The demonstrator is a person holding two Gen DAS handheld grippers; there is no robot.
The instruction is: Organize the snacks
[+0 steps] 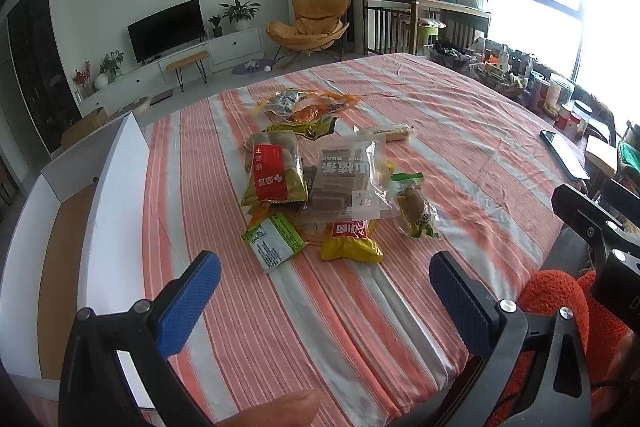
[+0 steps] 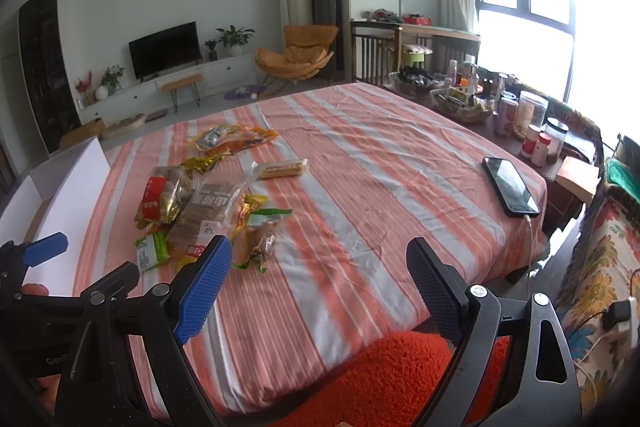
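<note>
Just ahead of the left hand-held gripper [image 1: 325, 301], snack packets [image 1: 316, 179], untouched.

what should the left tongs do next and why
Probably ease the left tongs forward and down onto the green-and-white packet. Both tongs are open and empty, that packet is the pile's nearest piece, and the white box sits just left of it.

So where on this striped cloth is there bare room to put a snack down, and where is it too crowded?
Bare cloth runs between the snack pile and the phone, and across the far half of the tablecloth. The near strip before both open grippers, left gripper and right gripper, is free too. Crowded: the pile beside the white box, and the jars past the cloth's right edge.
</note>
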